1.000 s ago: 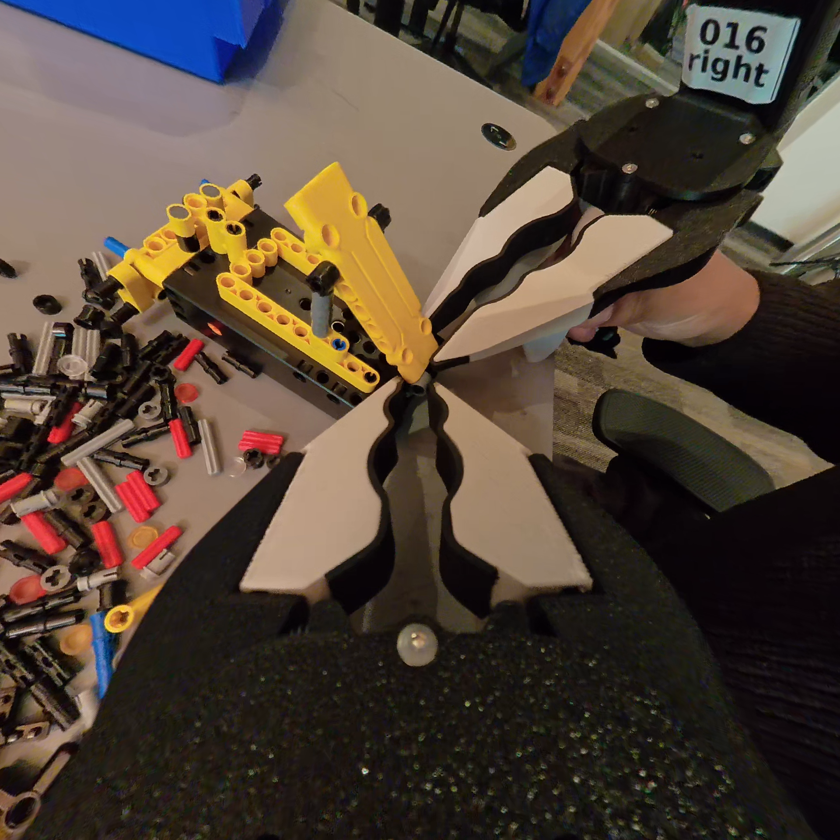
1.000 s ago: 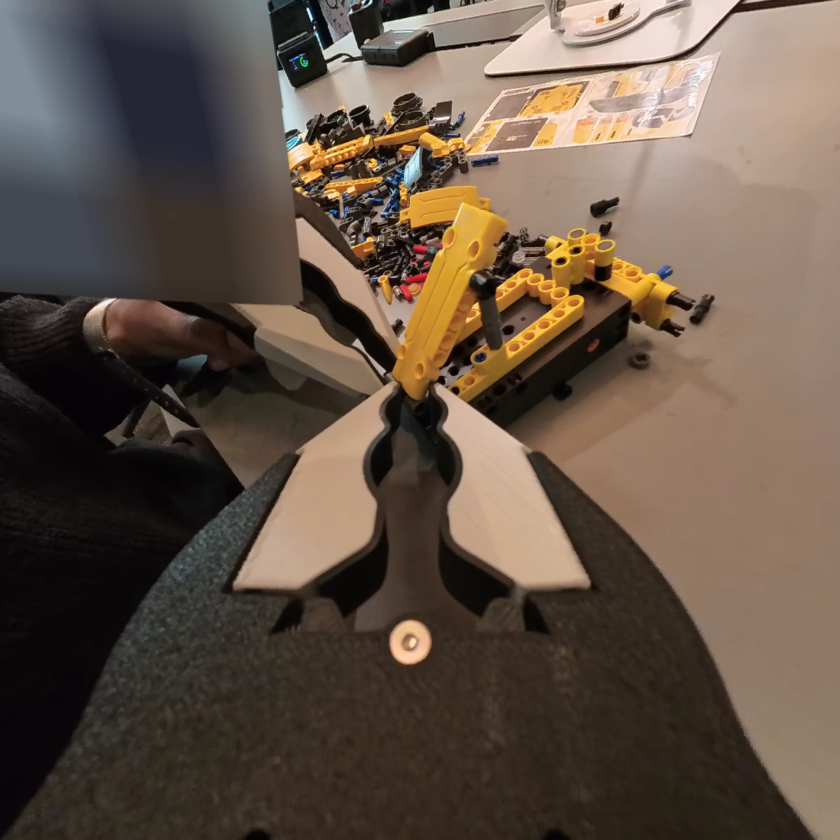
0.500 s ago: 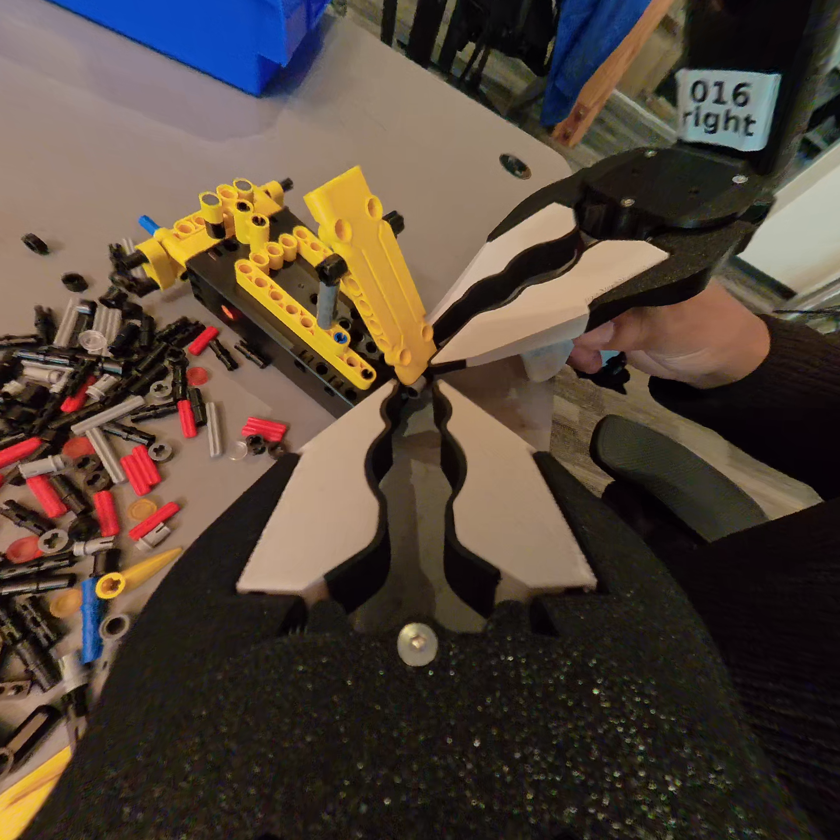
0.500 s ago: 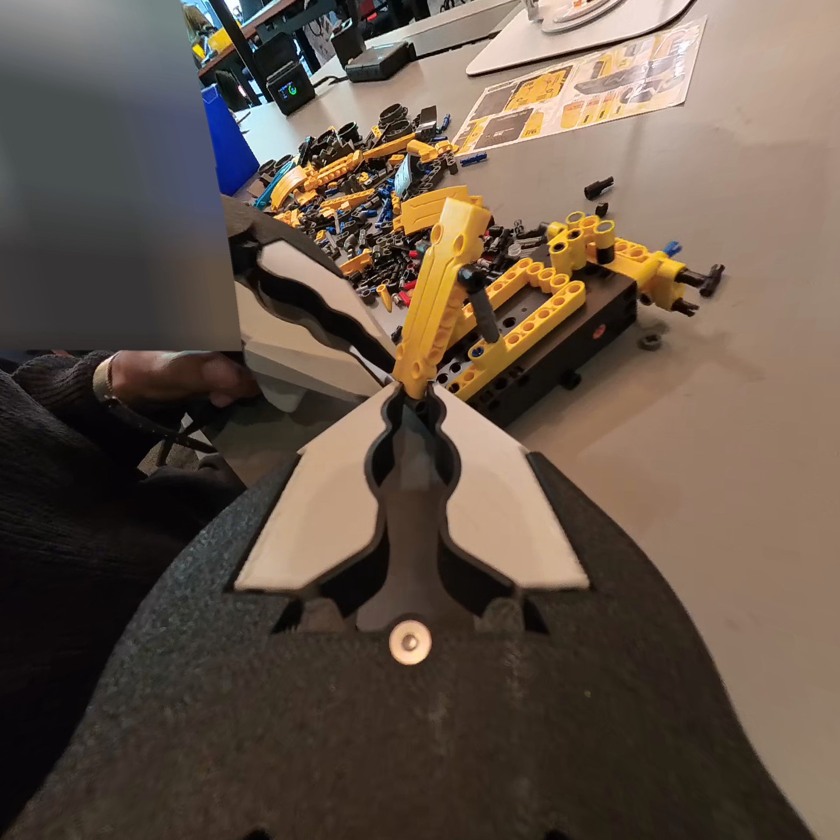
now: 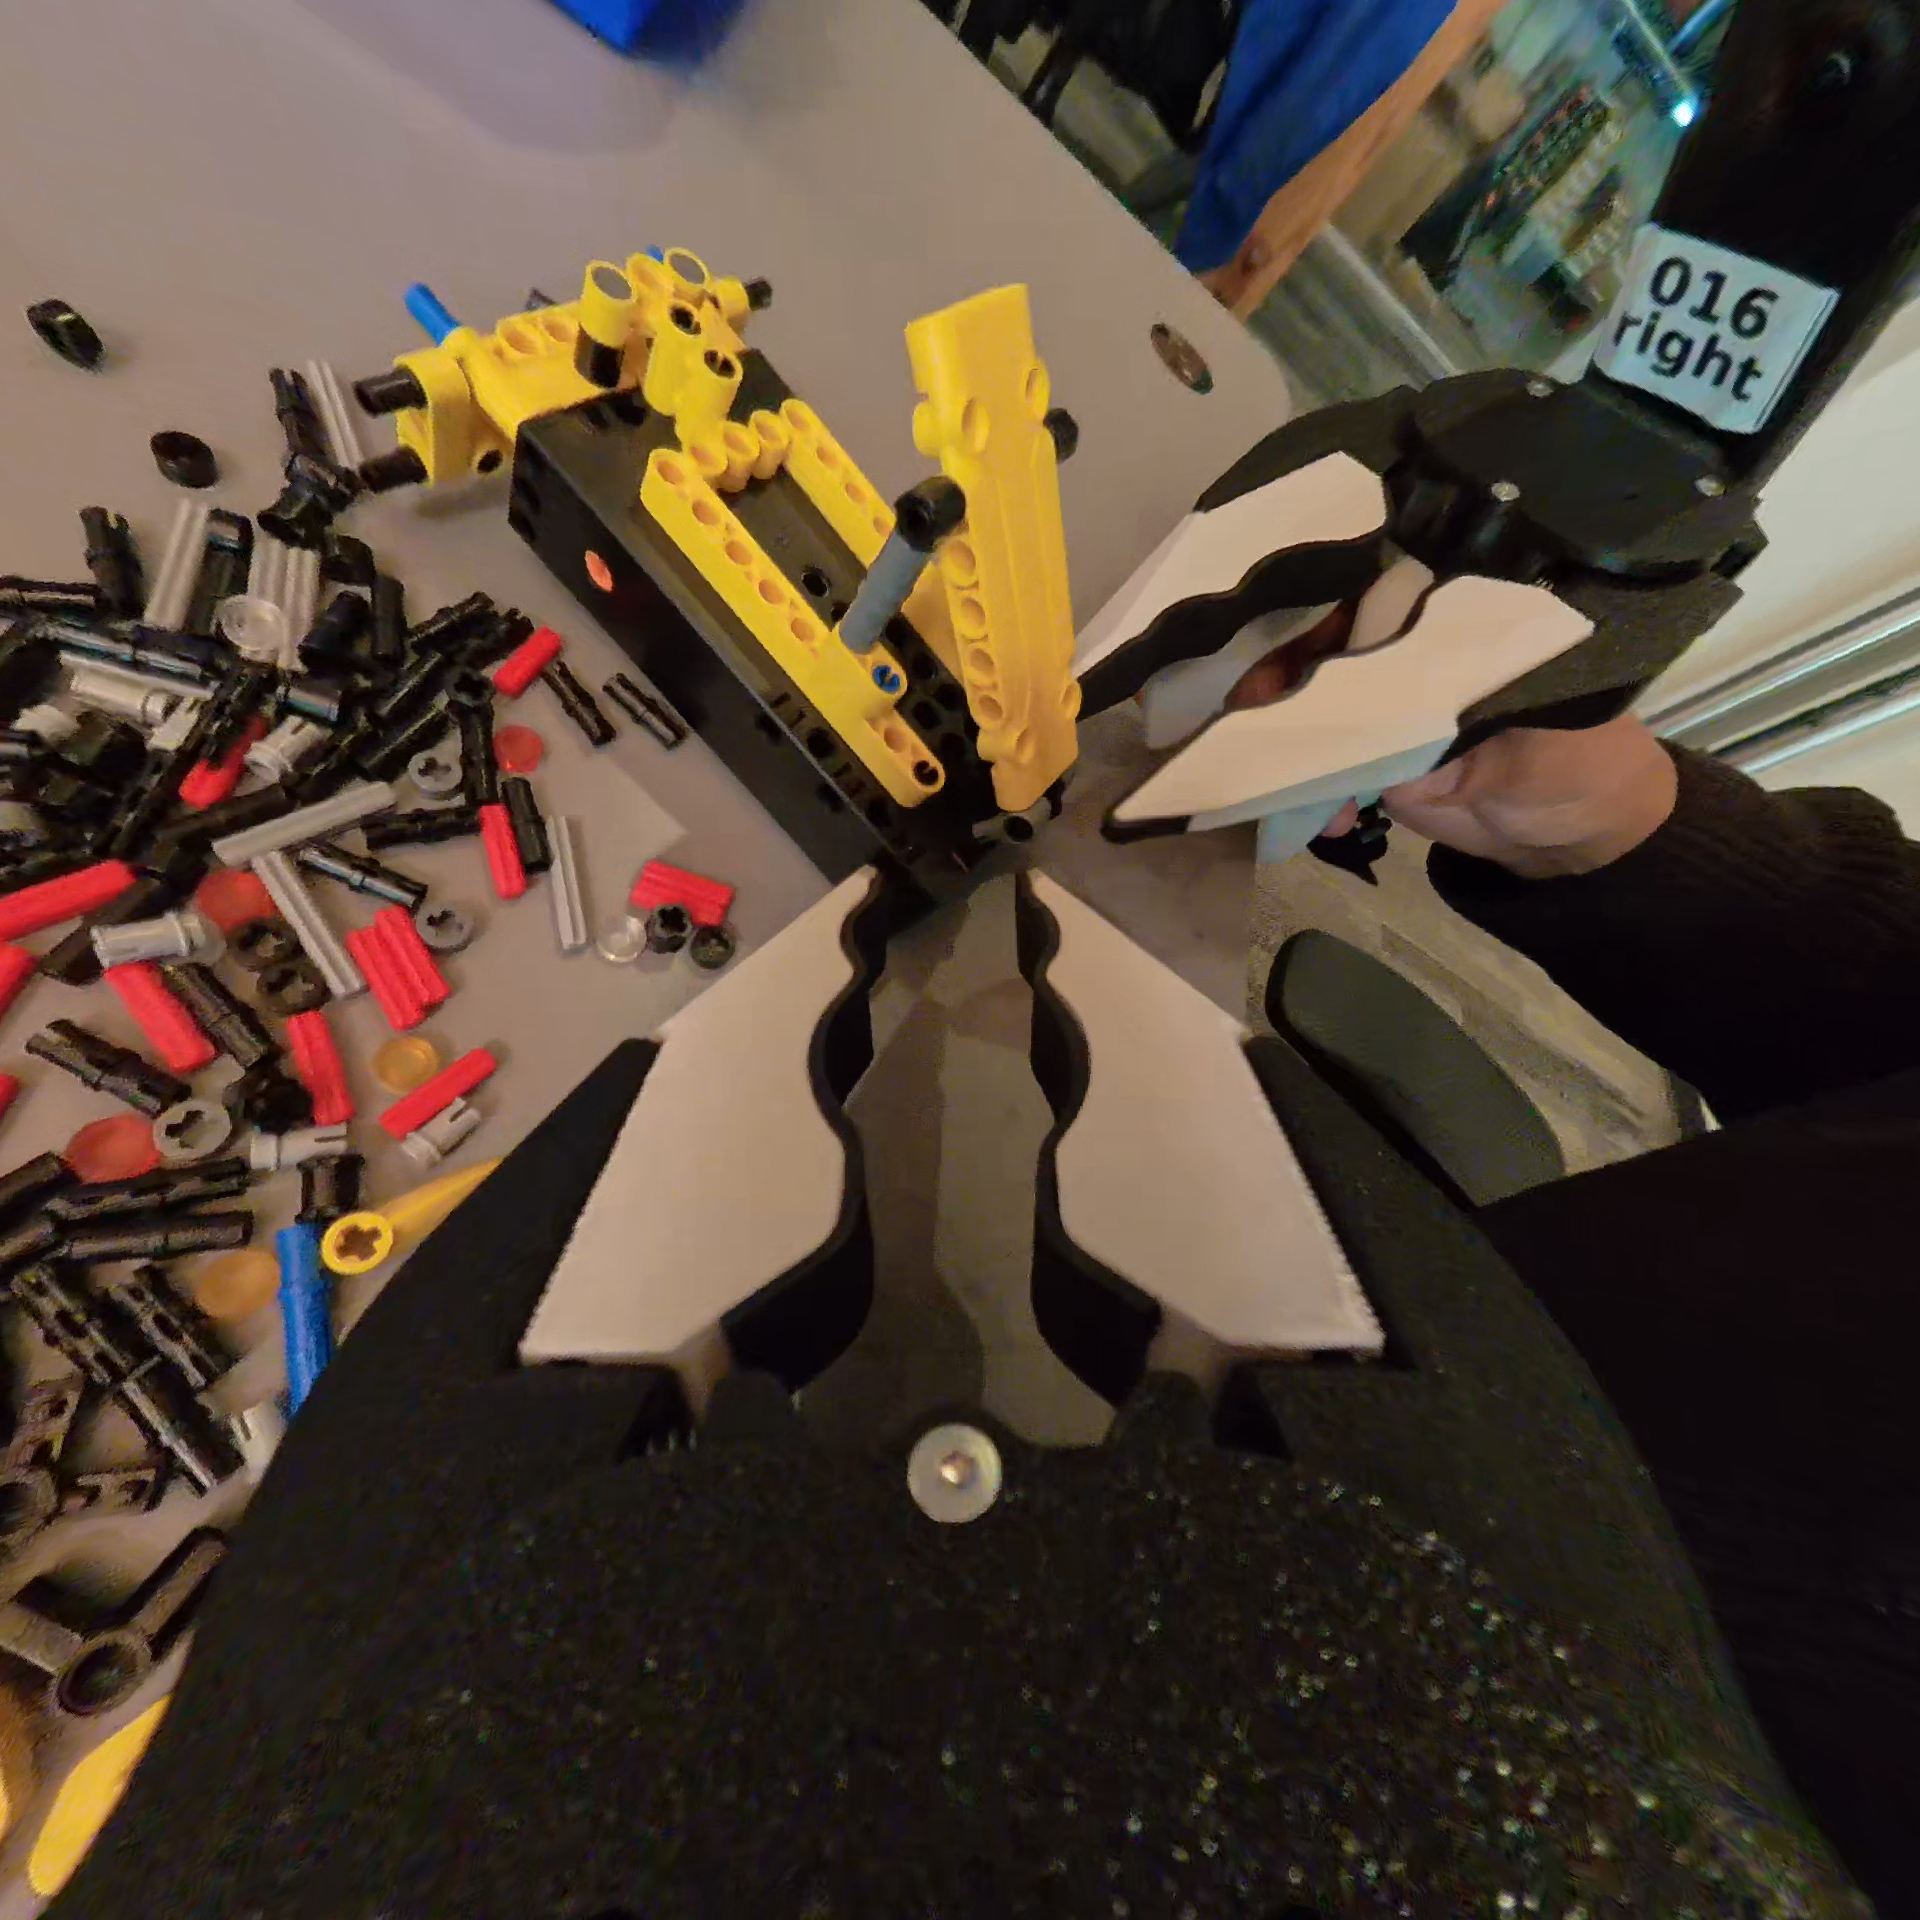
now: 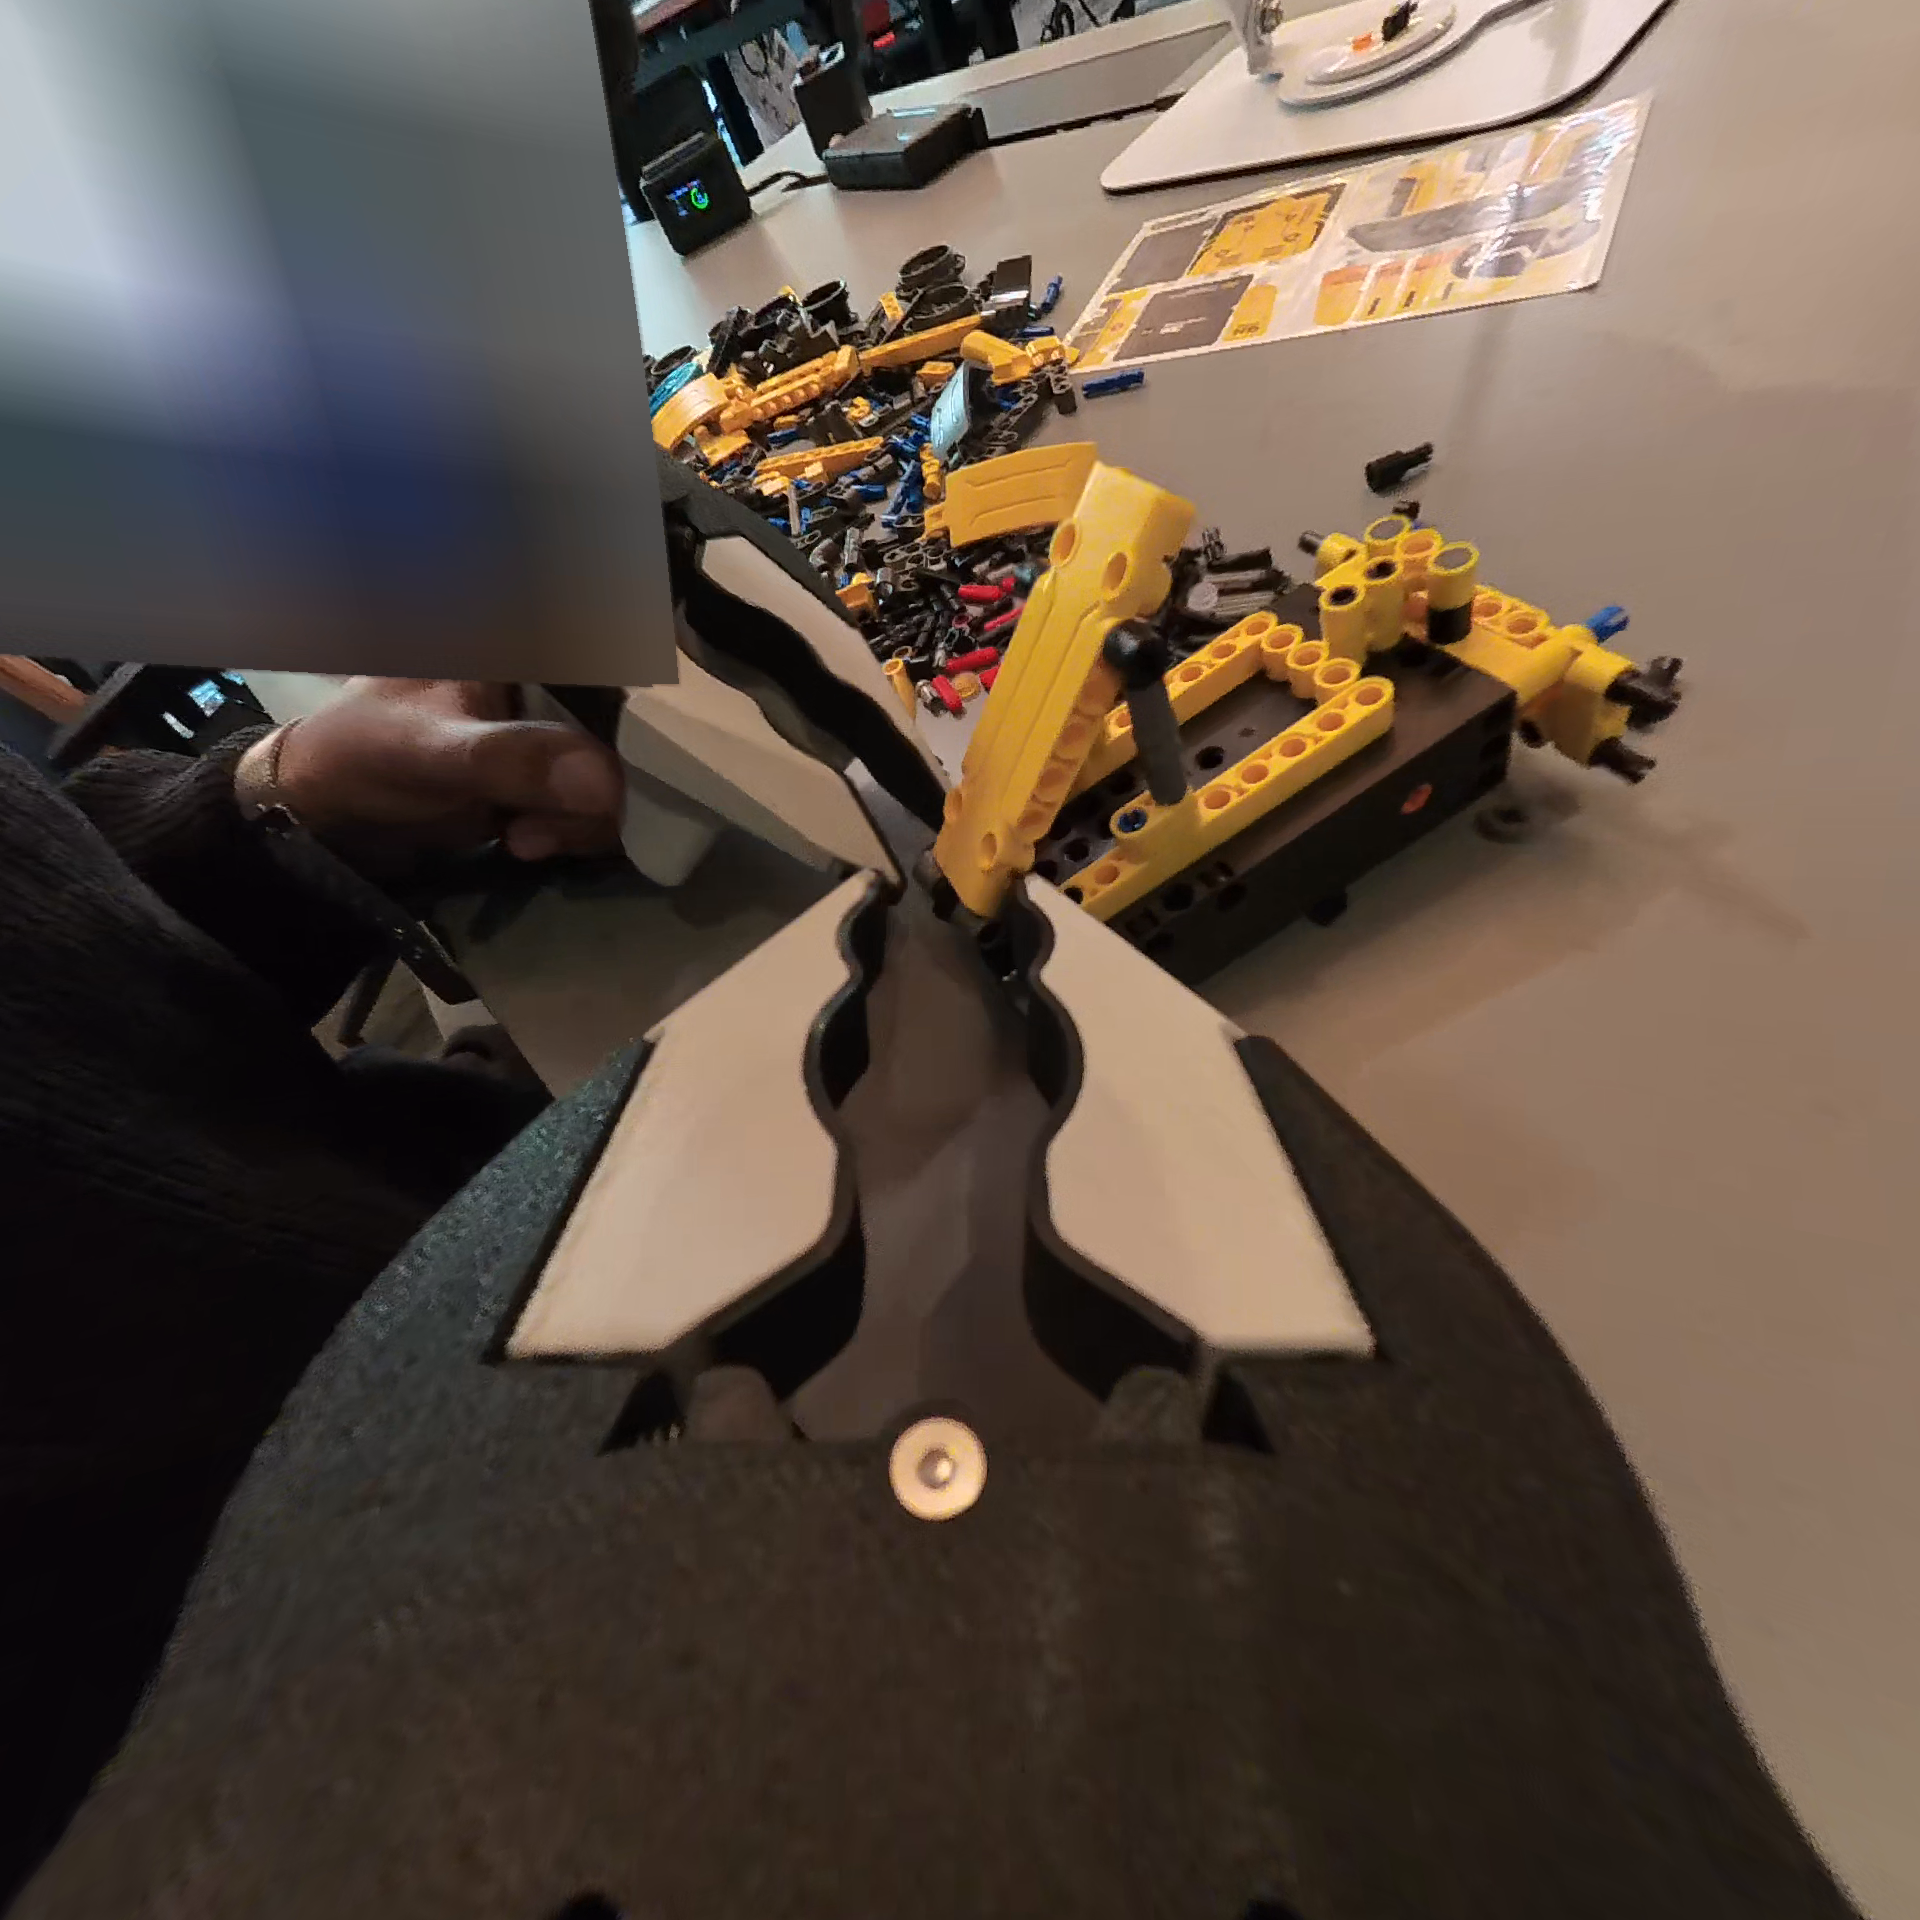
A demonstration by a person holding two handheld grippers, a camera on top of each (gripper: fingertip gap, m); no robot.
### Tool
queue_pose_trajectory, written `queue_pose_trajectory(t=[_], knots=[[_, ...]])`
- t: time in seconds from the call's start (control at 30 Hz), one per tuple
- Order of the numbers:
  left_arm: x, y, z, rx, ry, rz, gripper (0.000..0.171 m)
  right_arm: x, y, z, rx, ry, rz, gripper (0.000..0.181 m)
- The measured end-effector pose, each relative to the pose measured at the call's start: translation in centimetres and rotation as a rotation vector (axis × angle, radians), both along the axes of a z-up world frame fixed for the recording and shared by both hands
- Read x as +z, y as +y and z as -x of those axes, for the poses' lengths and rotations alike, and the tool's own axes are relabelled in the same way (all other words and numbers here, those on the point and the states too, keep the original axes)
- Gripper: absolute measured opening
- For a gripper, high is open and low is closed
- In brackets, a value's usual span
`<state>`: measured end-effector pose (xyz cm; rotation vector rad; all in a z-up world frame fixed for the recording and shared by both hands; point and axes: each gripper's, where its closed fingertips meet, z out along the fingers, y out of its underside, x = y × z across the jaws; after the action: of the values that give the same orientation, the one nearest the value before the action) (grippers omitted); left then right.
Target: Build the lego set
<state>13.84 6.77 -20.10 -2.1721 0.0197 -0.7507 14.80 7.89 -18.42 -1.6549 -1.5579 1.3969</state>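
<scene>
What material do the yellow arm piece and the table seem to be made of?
Yellow arm piece: apparently moulded plastic, smooth with a slight sheen, uniform colour, round holes in a row. Table: probably laminate, smooth grey, with soft reflections; its core is not visible.

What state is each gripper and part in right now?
left gripper: open, fingertips at the black block's near corner.
right gripper: open, at the yellow arm's foot.
yellow arm: tilted up, pinned to the block.
black block: flat on the table.
loose pins: scattered.
</scene>
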Motion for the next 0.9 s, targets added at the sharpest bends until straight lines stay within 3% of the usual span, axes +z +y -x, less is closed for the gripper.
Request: queue_pose_trajectory(t=[0.2, 0.4, 0.9], knots=[[-0.1, 0.1, -0.2, -0.016, -0.038, 0.017, 0.020, -0.2, 0.7, 0.4, -0.026, -0.007, 0.024, 0.023], [-0.6, -0.1, -1.1, -0.074, -0.071, 0.060, 0.019, -0.4, 1.2, 0.4, -0.044, 0.006, -0.140, 0.020], [-0.6, 0.6, -0.7, -0.043, -0.143, 0.085, 0.014, -0.4, 1.8, 1.0, -0.133, -0.057, 0.002, 0.017]])
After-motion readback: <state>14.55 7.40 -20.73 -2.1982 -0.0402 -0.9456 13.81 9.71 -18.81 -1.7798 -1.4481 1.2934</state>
